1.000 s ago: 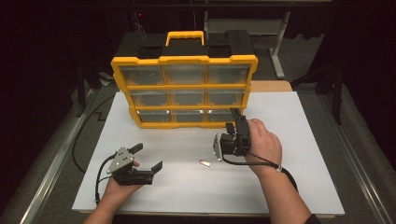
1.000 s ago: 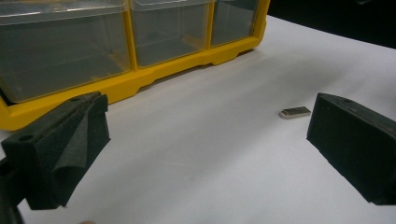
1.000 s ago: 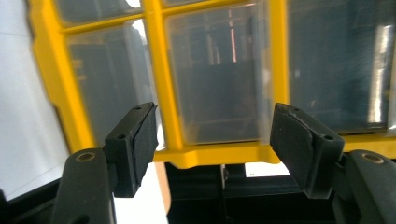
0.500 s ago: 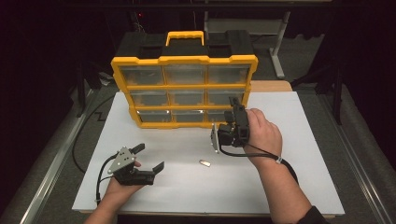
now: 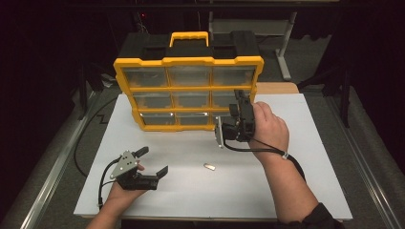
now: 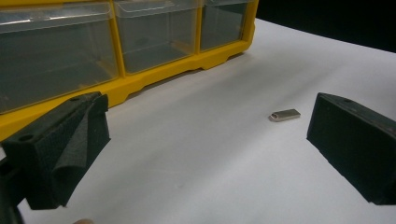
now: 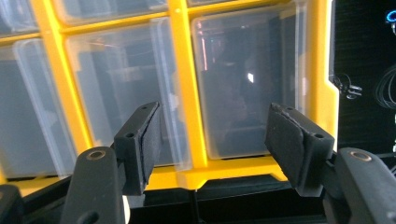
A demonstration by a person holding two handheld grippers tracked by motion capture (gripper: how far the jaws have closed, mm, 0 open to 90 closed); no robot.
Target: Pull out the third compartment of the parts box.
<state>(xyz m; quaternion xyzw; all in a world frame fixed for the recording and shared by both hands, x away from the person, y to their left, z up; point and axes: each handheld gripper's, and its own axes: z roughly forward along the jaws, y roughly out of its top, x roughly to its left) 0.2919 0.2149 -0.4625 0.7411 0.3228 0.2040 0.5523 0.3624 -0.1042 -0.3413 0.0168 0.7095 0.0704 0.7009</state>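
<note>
Left gripper (image 5: 152, 163): you are carrying a black body with a grey three-cornered plate on top and a black cable trailing off.
Right gripper (image 7: 212, 144): you are showing black arms with round screw holes.
Fingers (image 7: 140, 144): they are wearing dark foam pads.
Sleeve (image 5: 313, 217): you are wearing black.

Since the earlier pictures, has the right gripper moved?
Yes. The right gripper has risen toward the yellow organizer, from beside its bottom row to its middle row; its empty jaws have just been closing.
</note>
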